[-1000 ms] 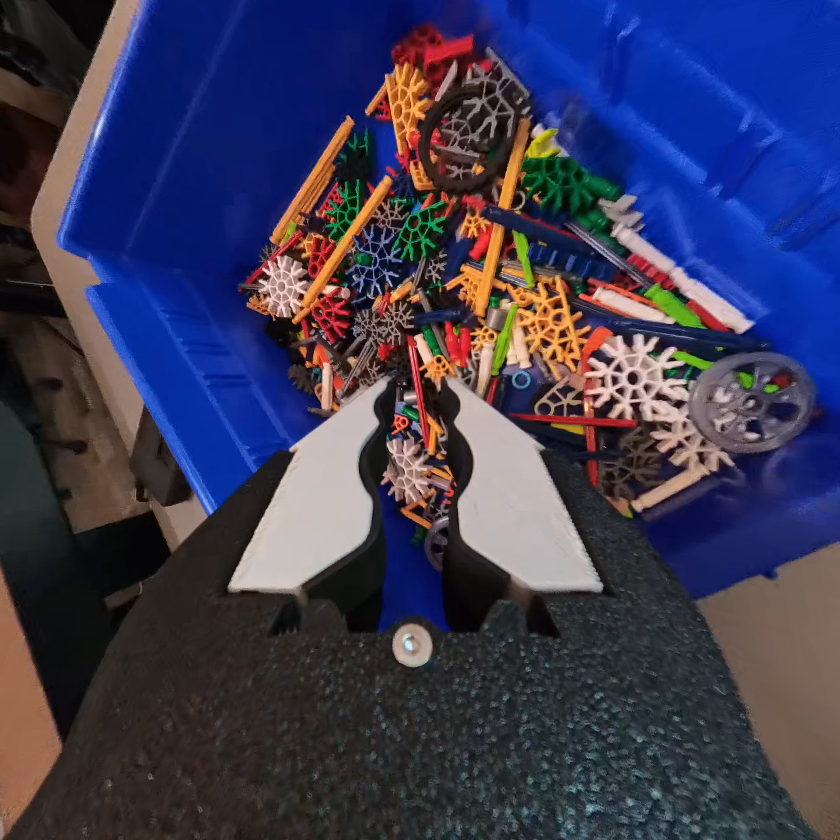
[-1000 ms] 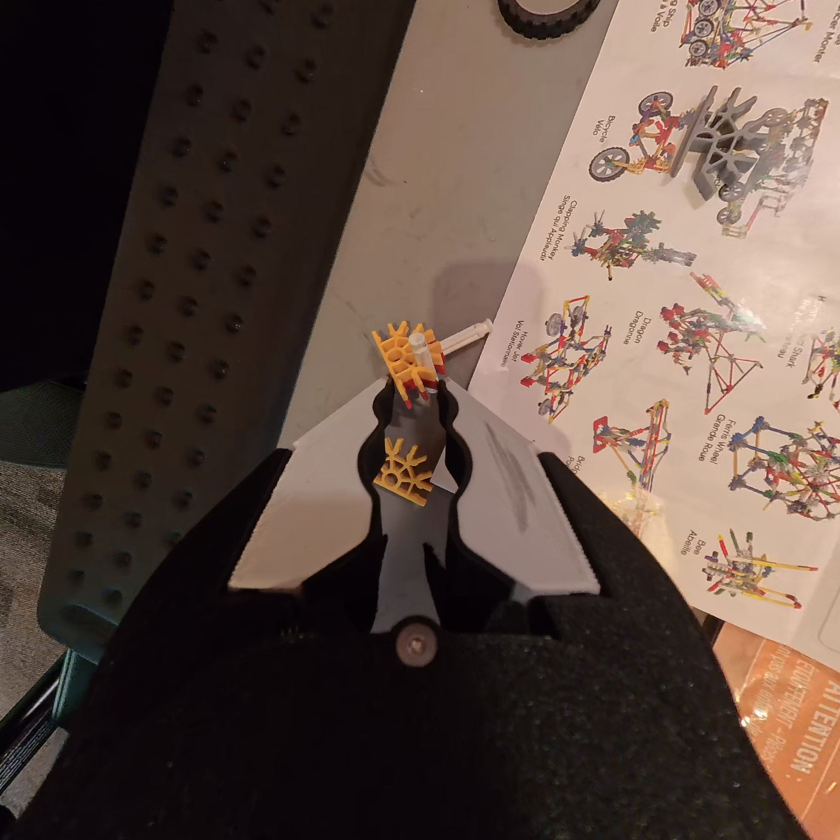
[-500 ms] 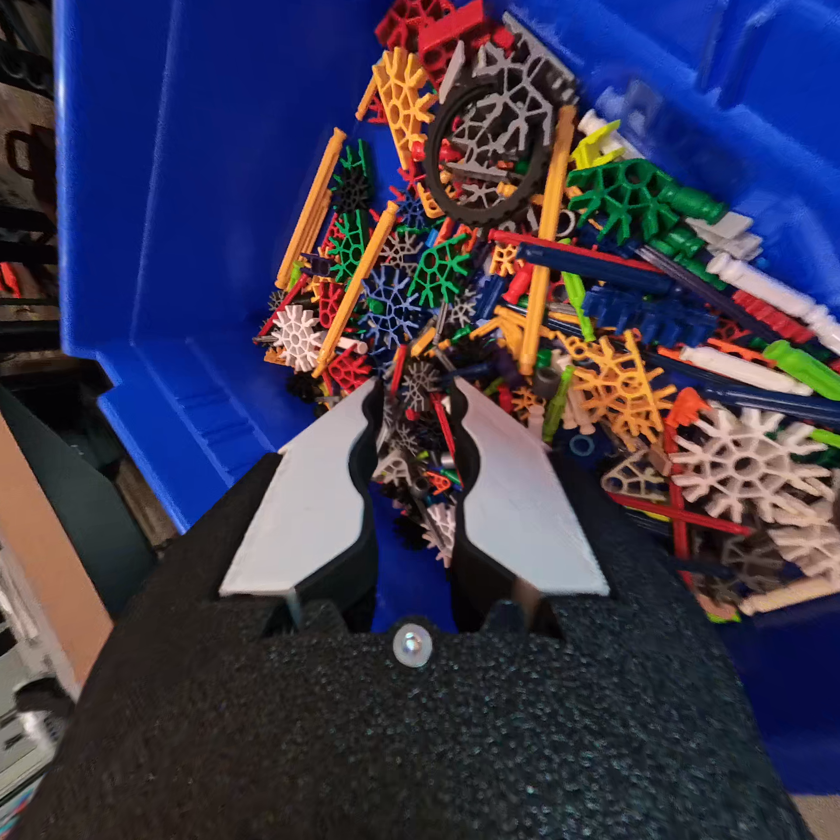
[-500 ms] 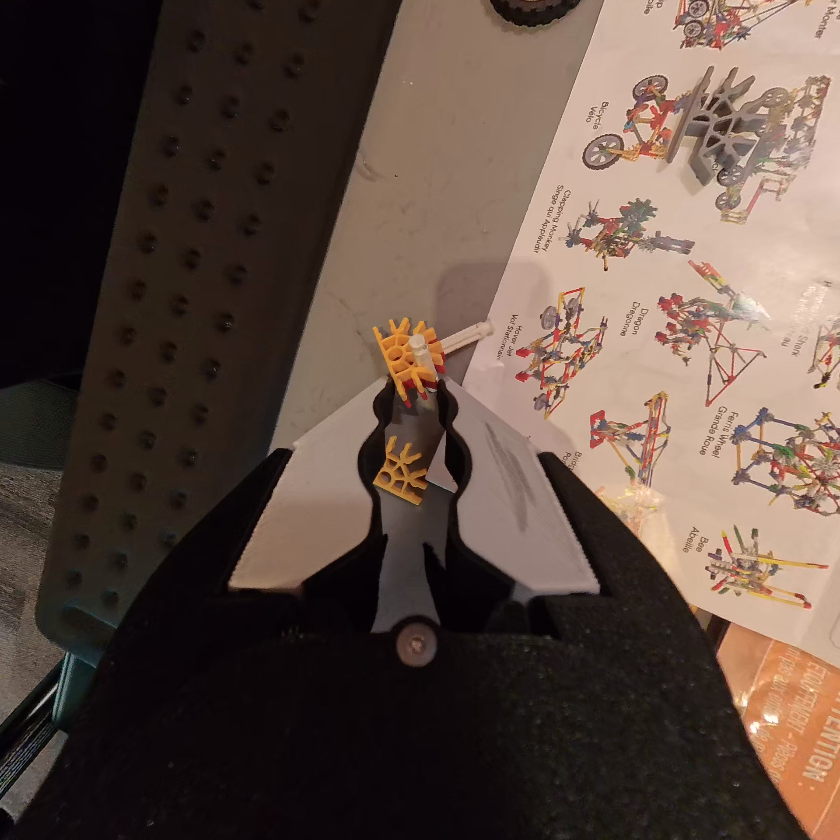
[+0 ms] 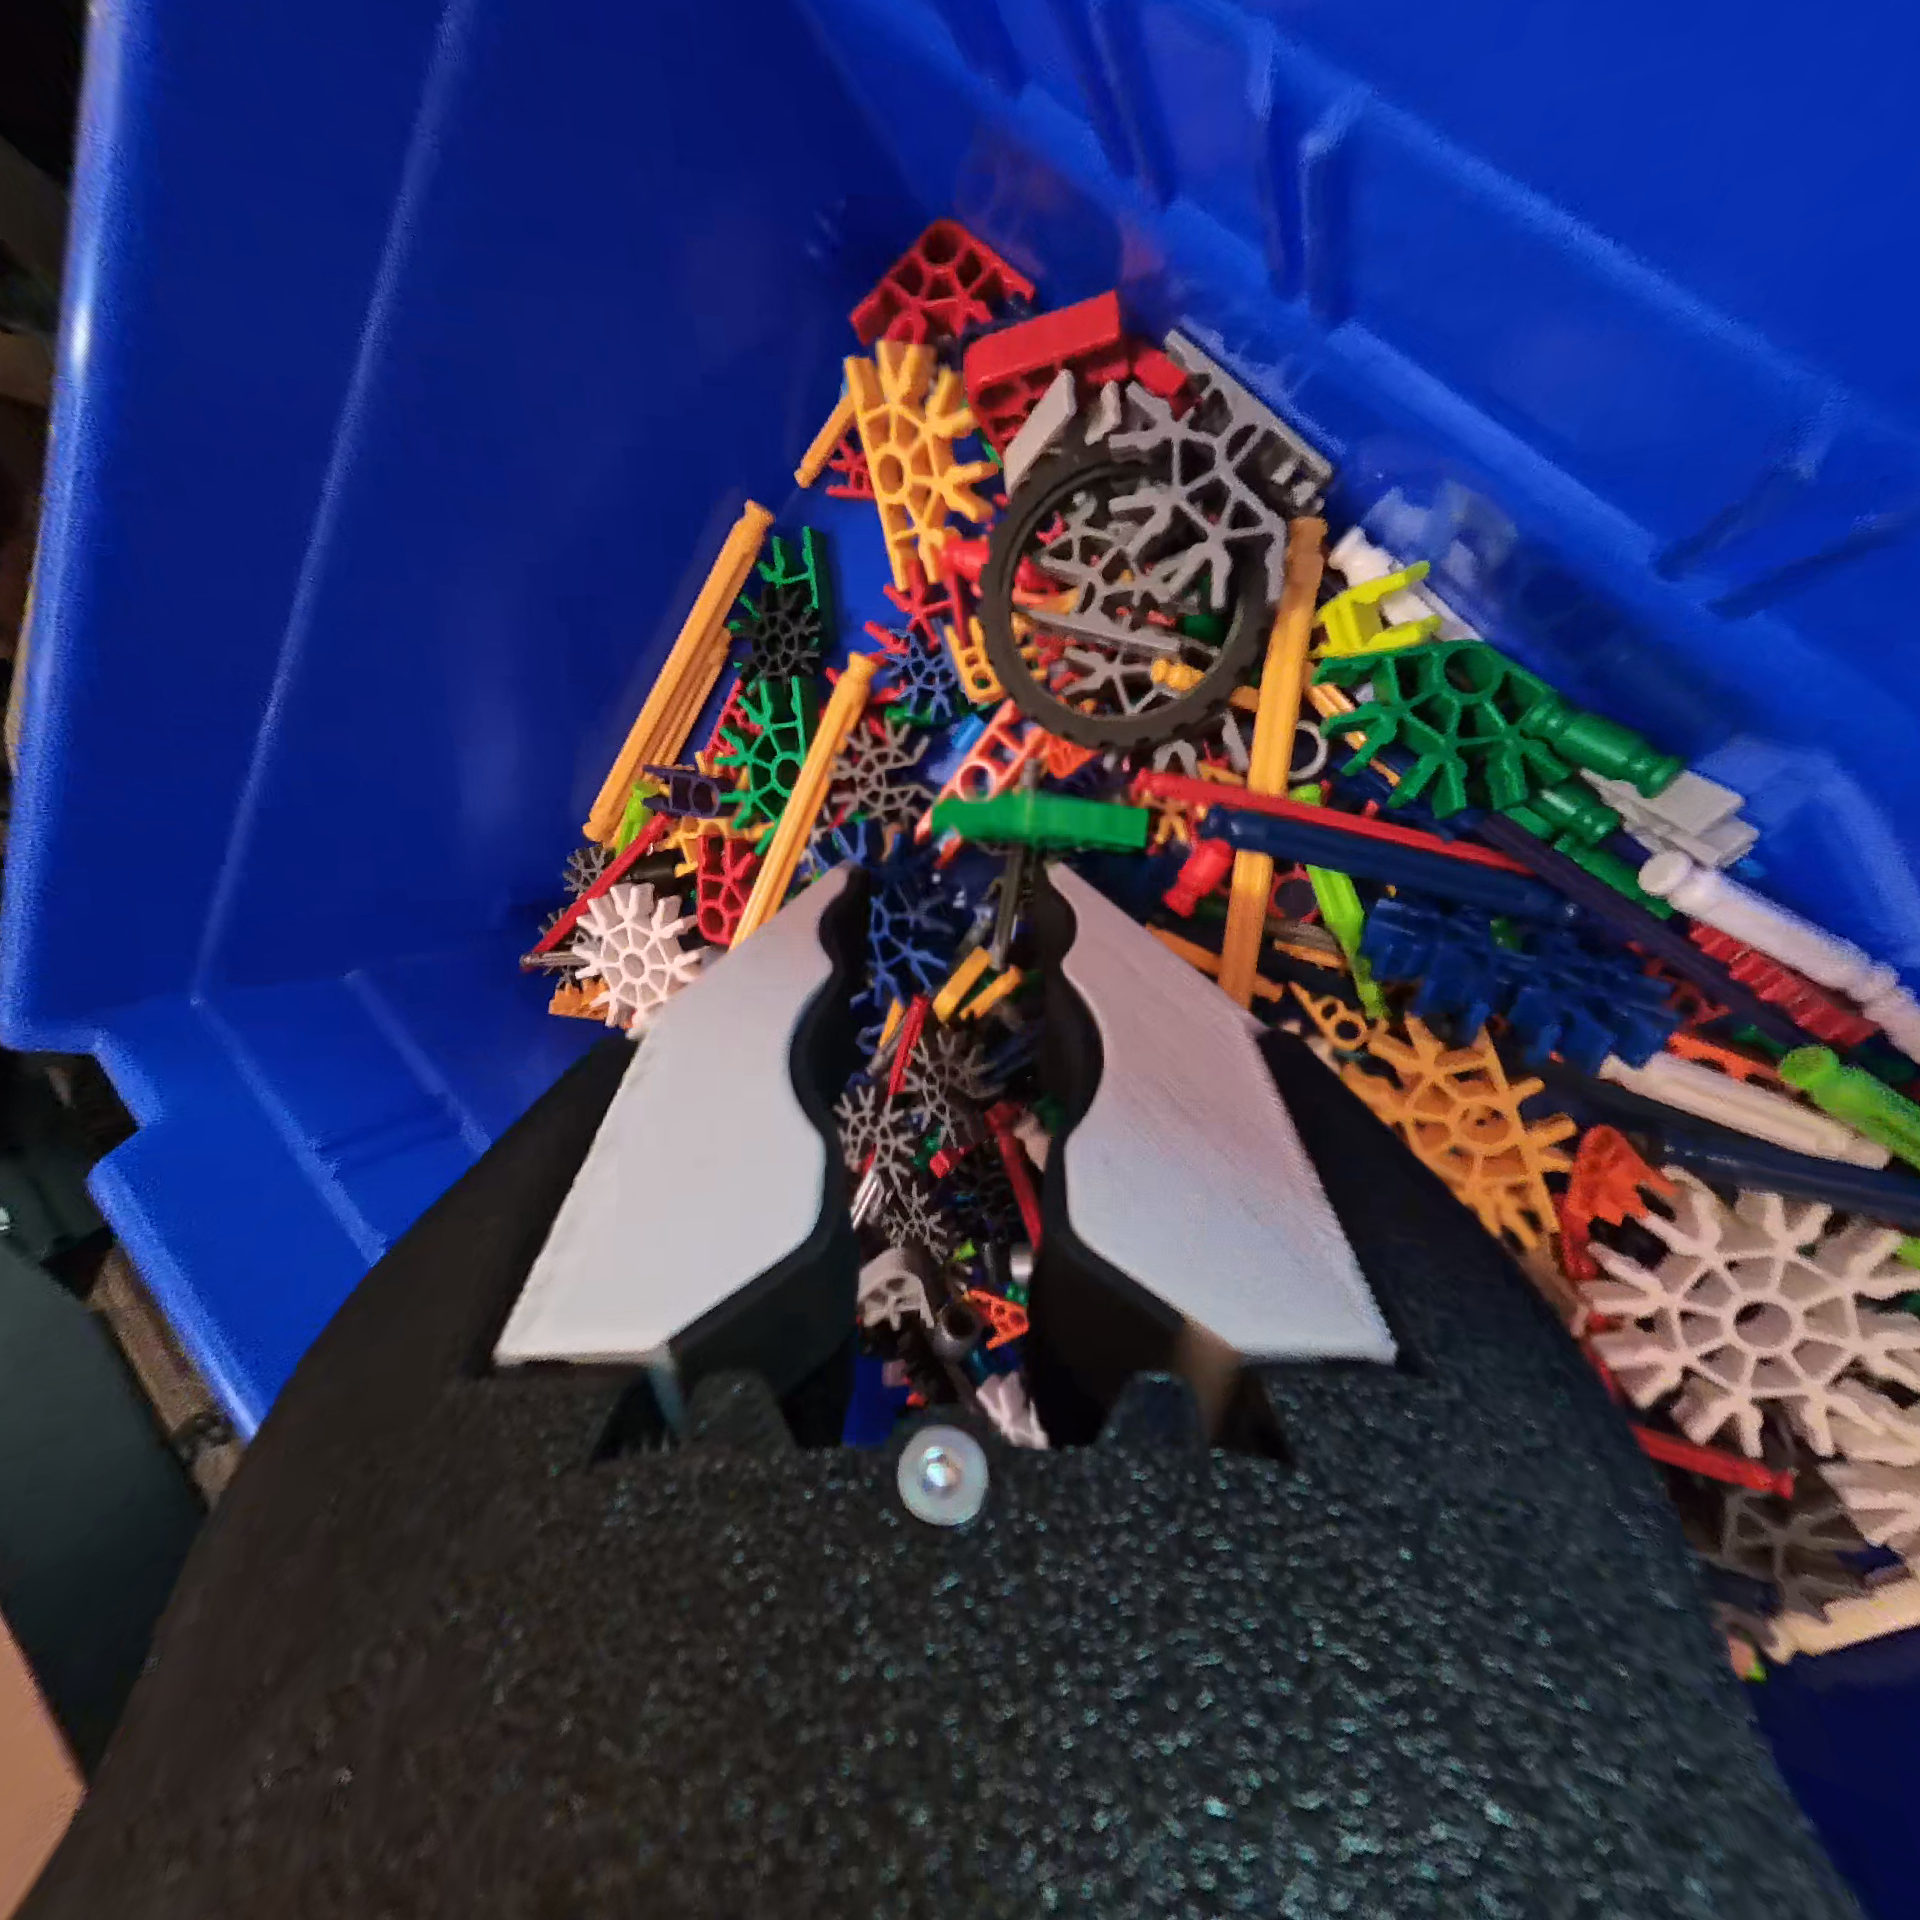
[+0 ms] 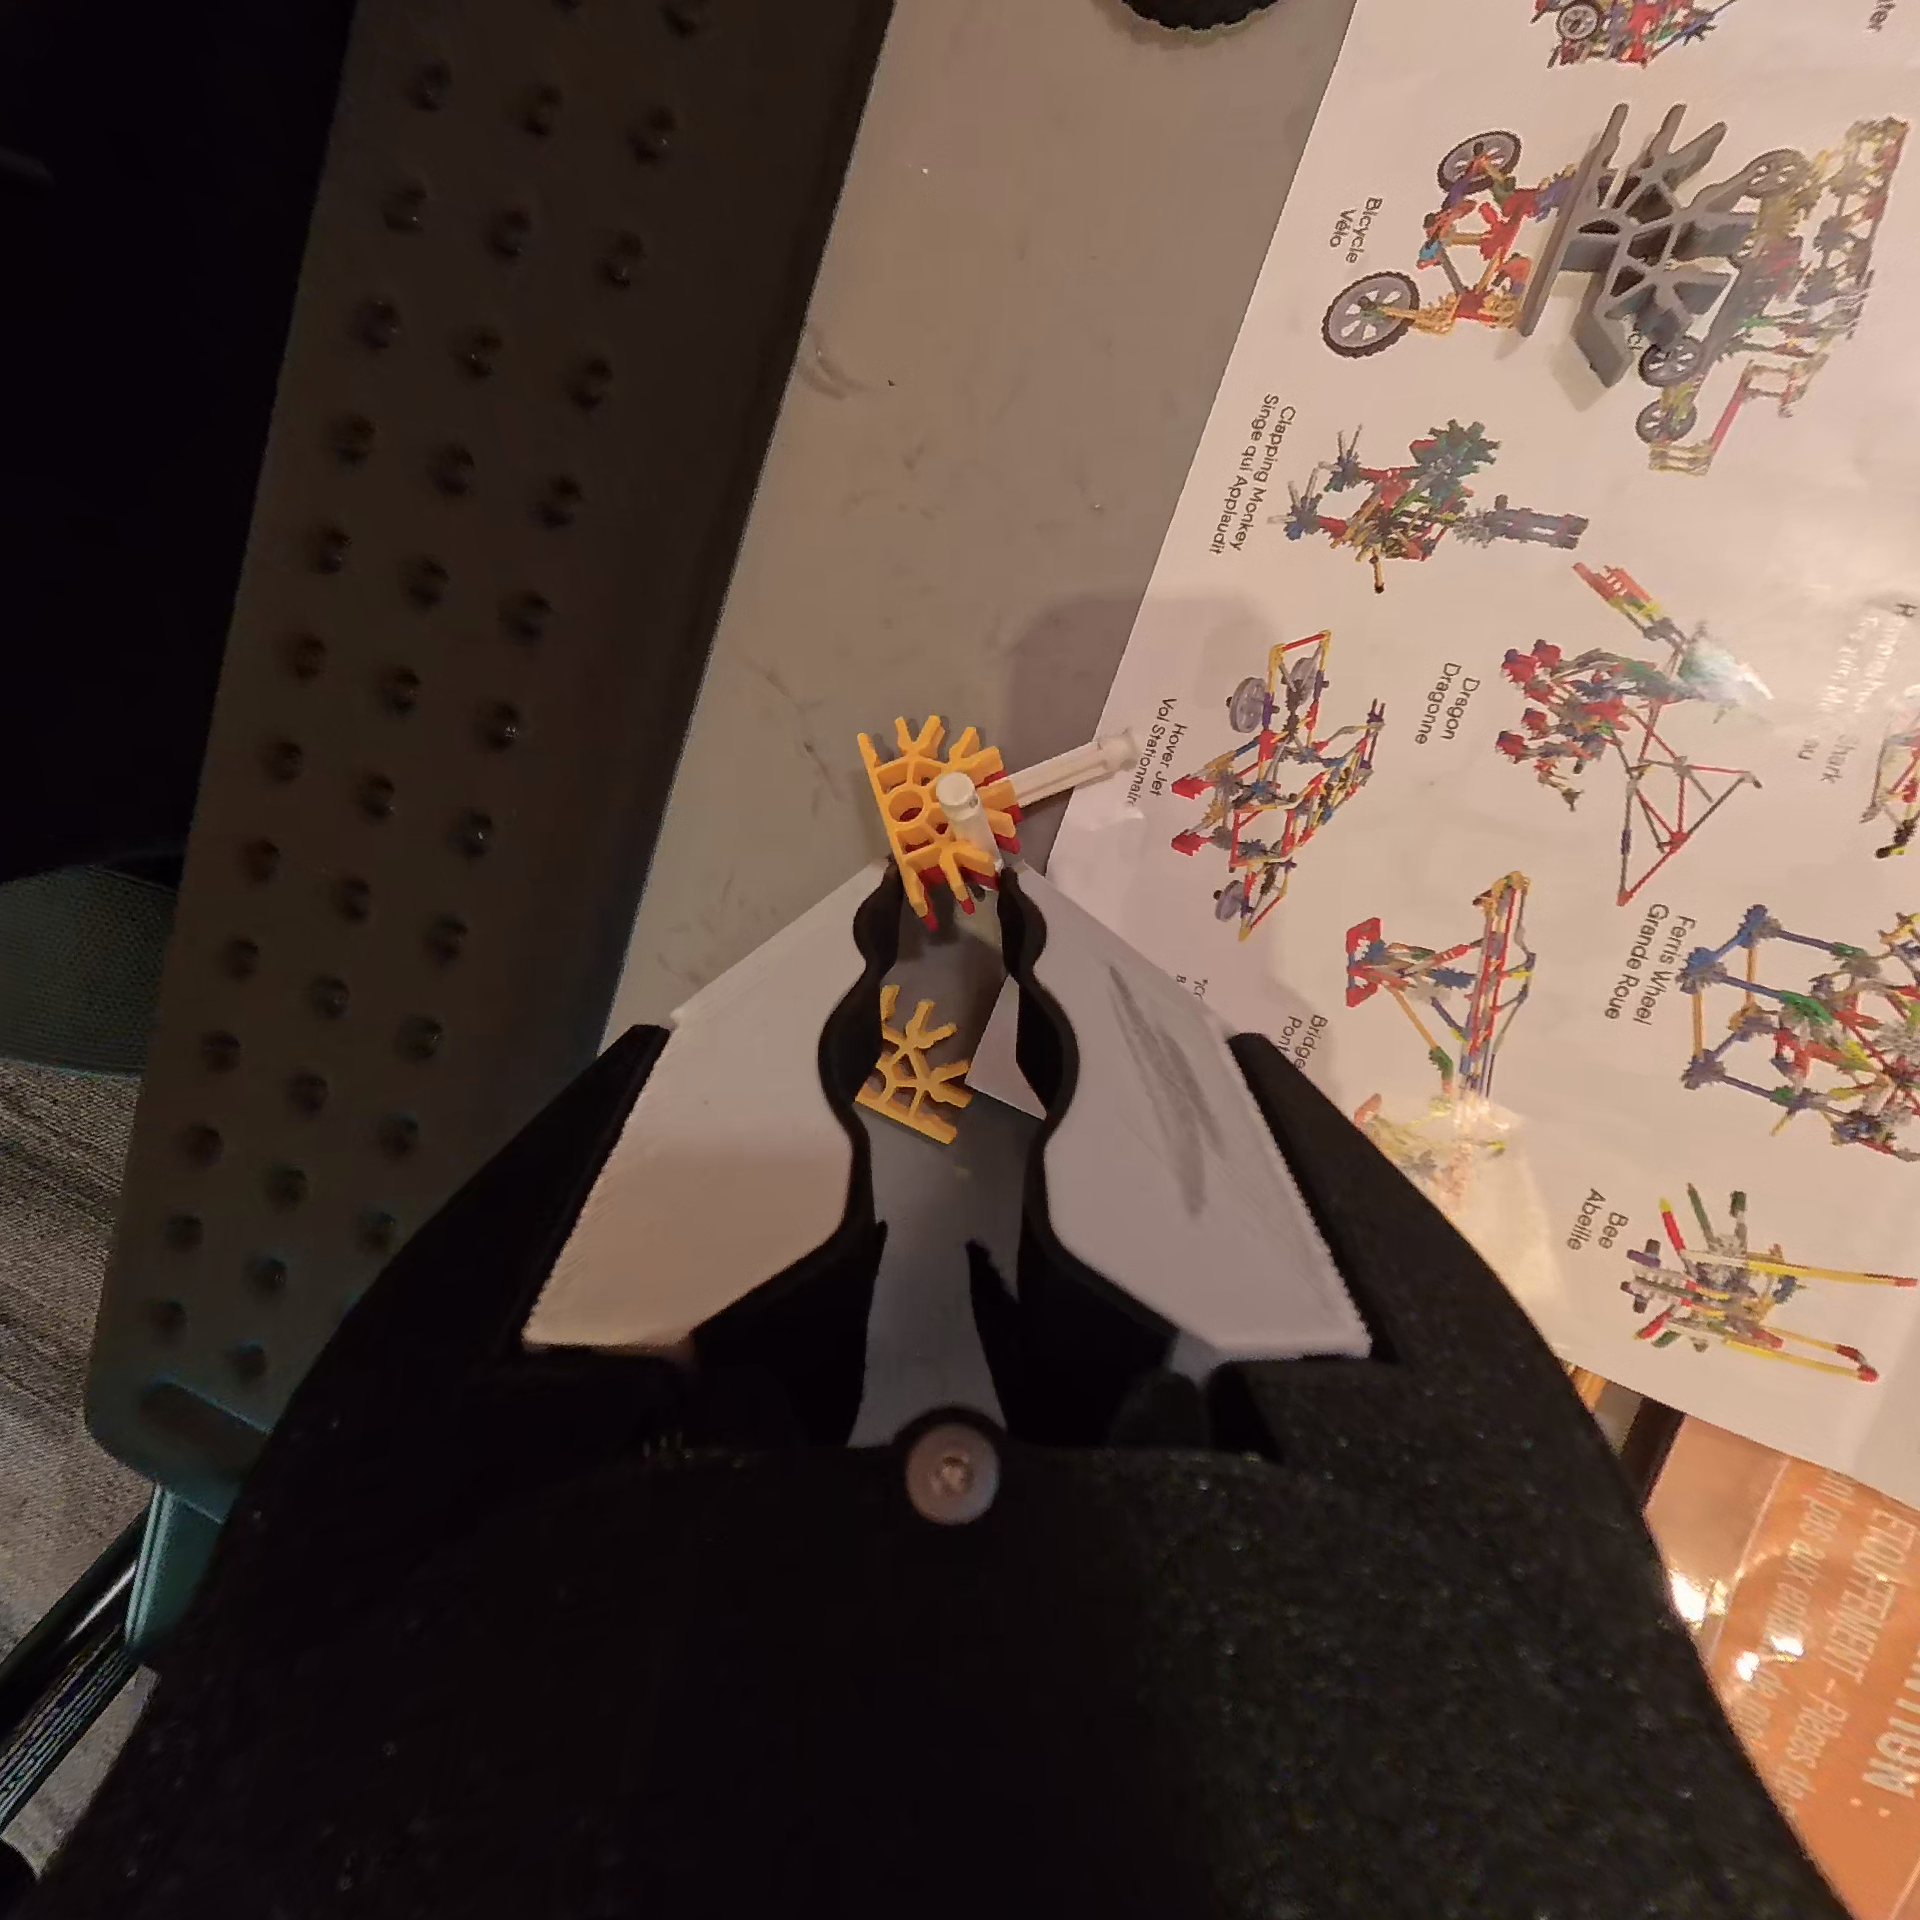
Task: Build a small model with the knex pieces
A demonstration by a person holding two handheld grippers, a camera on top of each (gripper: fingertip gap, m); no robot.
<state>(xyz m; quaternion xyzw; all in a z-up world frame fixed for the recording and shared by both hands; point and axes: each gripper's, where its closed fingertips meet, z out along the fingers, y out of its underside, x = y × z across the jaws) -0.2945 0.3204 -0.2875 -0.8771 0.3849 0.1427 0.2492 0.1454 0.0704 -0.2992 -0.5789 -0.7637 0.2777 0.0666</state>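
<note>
In the left wrist view my left gripper is open and low over a pile of coloured construction-toy rods and connectors in a blue bin. A blue snowflake connector and a thin dark rod lie between its fingertips; a green piece lies just beyond them. In the right wrist view my right gripper is shut on a small assembly of a yellow connector, a red connector and white rods, held above a grey table. A loose yellow connector lies on the table below the jaws.
A black tyre ring over grey parts and a white snowflake connector lie in the bin. A printed picture sheet covers the table's right, with a grey plastic piece on it. A dark perforated chair part runs along the left. The grippers' ends are close to 50 cm from one another. The grey plastic piece is closer to my right gripper, around 12 cm from its tips; the left tips are 35 cm off.
My left gripper has moved forward and lower into the bin, toward the pile's far corner, still open. My right gripper has hardly moved and keeps its hold.
</note>
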